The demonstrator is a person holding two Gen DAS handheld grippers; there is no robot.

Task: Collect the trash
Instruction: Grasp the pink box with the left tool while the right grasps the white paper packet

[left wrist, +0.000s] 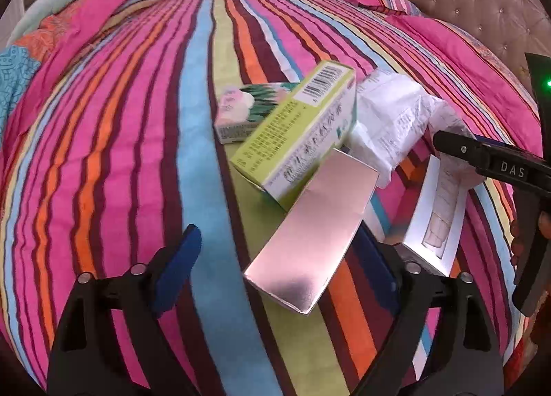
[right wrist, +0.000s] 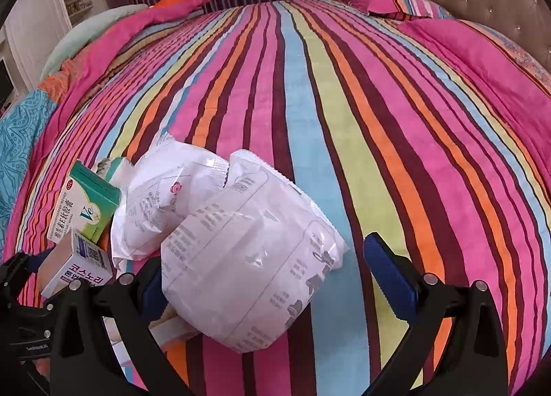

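your left gripper (left wrist: 286,254) has its blue-padded jaws spread around a long, glossy pink-foil carton (left wrist: 310,234), neither pad visibly pressing it, while your right gripper (right wrist: 272,279) stands wide around a crinkled white plastic pouch (right wrist: 251,258) printed with grey text, which lies against the left pad and clear of the right. the trash sits heaped on the soft striped bedspread (right wrist: 344,103): a matte green cardboard box (left wrist: 296,131), a small floral box (left wrist: 241,110) behind it, and a white windowed carton (left wrist: 434,213).
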